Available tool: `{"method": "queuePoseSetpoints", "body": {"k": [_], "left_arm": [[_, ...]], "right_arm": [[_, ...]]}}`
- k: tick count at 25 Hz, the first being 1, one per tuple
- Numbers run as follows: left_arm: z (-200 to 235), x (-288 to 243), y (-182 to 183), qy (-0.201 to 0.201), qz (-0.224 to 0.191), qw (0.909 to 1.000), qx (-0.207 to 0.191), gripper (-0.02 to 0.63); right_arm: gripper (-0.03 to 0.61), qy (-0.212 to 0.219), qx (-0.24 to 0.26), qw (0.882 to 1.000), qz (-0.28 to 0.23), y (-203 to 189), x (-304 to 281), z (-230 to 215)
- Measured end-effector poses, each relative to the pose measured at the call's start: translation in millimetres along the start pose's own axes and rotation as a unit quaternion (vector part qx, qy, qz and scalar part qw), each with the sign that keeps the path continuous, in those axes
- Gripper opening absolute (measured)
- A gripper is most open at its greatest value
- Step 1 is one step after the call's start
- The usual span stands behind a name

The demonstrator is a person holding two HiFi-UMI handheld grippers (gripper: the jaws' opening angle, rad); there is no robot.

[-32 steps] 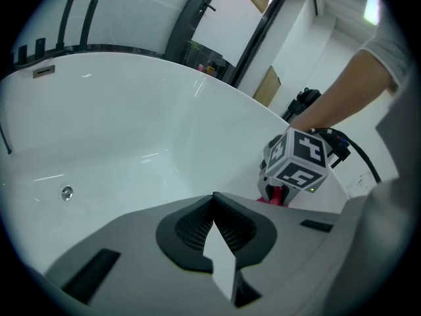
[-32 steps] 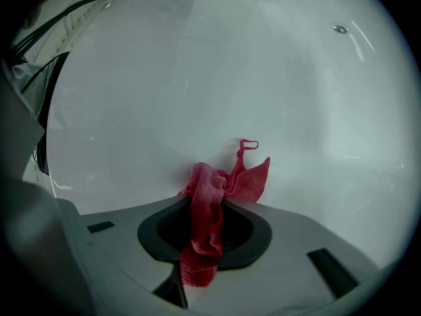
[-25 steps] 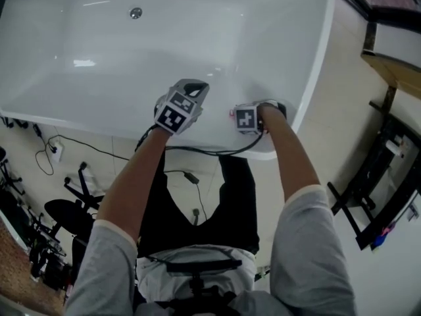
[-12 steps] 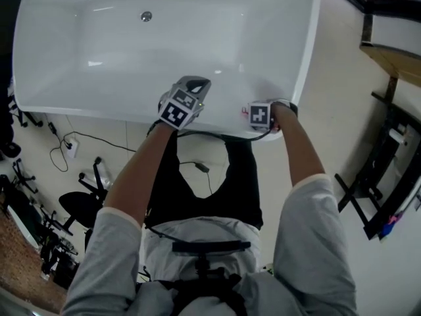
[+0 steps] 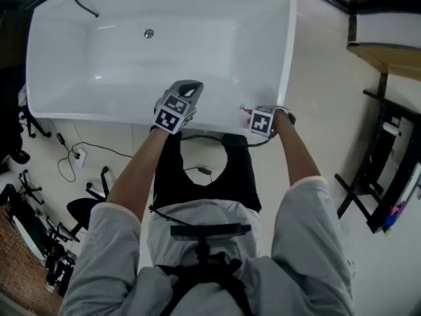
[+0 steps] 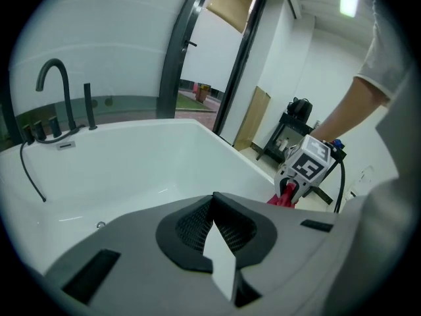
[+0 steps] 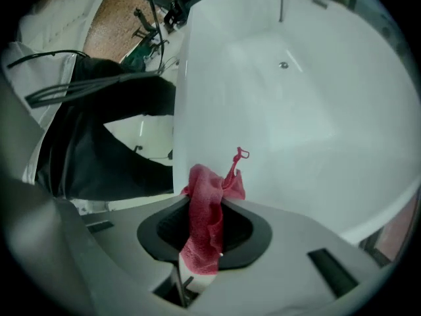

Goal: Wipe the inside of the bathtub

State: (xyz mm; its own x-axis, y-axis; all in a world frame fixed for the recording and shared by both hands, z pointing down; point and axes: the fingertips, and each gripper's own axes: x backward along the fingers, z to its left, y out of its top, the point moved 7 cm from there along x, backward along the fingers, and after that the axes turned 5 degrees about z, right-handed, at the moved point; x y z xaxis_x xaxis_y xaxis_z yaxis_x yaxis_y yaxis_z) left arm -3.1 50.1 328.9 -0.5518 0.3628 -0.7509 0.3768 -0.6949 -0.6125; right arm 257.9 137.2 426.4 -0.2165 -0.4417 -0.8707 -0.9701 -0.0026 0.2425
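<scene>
The white bathtub fills the top of the head view, with its drain near the far end. My left gripper hovers over the tub's near rim, shut with nothing in it. My right gripper is at the near right corner of the rim, shut on a red cloth. The cloth bunches up out of the jaws, and a loose thread sticks up from it. In the left gripper view the right gripper and the cloth show beyond the rim.
A dark faucet with a hose stands at the tub's far end. Cables and dark equipment lie on the floor to the left. A black rack stands on the right. The person's legs are pressed against the tub's near side.
Both grippers have drawn back from over the tub's inner near slope to its near rim. The head view has pulled away, so more of the tub shows.
</scene>
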Motion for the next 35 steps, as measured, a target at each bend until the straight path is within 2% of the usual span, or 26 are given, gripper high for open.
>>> {"method": "queuePoseSetpoints", "body": {"k": [2,4,6,8,10,12,14,16,21,24,30,35], "left_arm": [[-2,11,9,0.005,-0.008,1.0,-0.001,0.005],[-6,20,17,0.009,-0.014,0.9999,-0.002,0.005],[-10,30,23,0.014,-0.018,0.9997,-0.005,0.005],[-16,40,30,0.017,-0.023,0.9995,-0.01,0.005],[-22,52,38,0.021,-0.033,0.9991,-0.015,0.005],[-26,65,44,0.027,-0.045,0.9984,-0.02,0.005],[-27,81,48,0.035,-0.059,0.9974,-0.022,0.005],[-28,100,51,0.046,-0.076,0.996,-0.015,0.005],[-34,154,64,0.076,-0.123,0.9895,-0.004,0.005],[-25,189,71,0.082,-0.149,0.9852,-0.017,0.005],[16,252,79,0.066,-0.187,0.978,-0.064,0.005],[45,296,71,0.034,-0.205,0.9747,-0.084,0.005]], "right_arm": [[0.089,-0.043,-0.028,0.997,-0.064,2,18,-3],[0.089,-0.11,-0.052,0.986,-0.114,2,51,-9],[0.091,-0.156,-0.08,0.971,-0.164,1,76,-9],[0.091,-0.17,-0.112,0.954,-0.219,-2,86,-4],[0.091,-0.191,-0.141,0.933,-0.271,-5,103,3],[0.091,-0.219,-0.175,0.907,-0.313,-10,119,9],[0.092,-0.232,-0.217,0.875,-0.364,-11,142,18],[0.092,-0.229,-0.265,0.836,-0.422,-11,167,30],[0.092,-0.213,-0.358,0.724,-0.55,-17,223,60],[0.094,-0.227,-0.385,0.674,-0.588,-10,255,83],[0.095,-0.285,-0.406,0.606,-0.621,30,309,122],[0.095,-0.305,-0.431,0.576,-0.624,75,332,165]]}}
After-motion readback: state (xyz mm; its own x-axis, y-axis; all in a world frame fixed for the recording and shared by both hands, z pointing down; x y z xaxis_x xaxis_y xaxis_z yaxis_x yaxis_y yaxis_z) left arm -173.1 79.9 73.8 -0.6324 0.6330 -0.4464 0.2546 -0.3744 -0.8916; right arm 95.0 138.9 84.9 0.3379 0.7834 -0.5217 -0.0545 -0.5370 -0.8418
